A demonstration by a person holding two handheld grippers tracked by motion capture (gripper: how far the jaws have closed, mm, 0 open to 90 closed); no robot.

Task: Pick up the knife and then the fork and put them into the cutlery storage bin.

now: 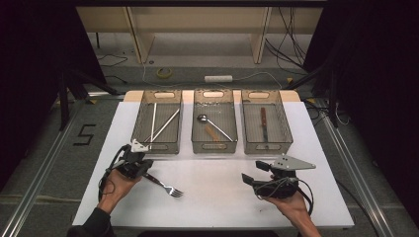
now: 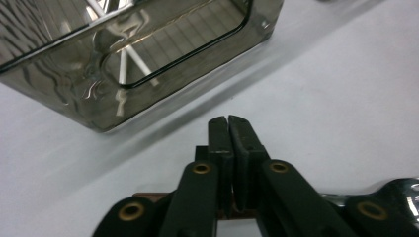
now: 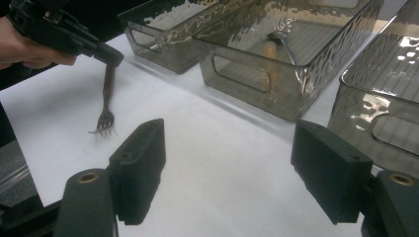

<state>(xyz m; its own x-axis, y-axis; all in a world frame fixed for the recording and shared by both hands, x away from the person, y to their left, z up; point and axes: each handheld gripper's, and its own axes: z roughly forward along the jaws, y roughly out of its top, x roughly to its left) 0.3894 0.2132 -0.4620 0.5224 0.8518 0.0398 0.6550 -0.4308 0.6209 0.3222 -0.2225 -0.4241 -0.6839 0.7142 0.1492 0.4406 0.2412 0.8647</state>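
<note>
Left gripper clamped the brown wooden handle of the silver-tined metal fork; tines lay at its four o'clock. Right gripper gaped, holding nothing.

light: bright table, dark surround | glare: bins | blur: mild

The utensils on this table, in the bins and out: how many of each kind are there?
White chopsticks, left bin: 2
Spoons, middle bin: 1
Wooden-handled pieces too unclear to name, one in the middle bin, one in the right bin: 2
Forks, at the left gripper: 1
Total: 6
</note>
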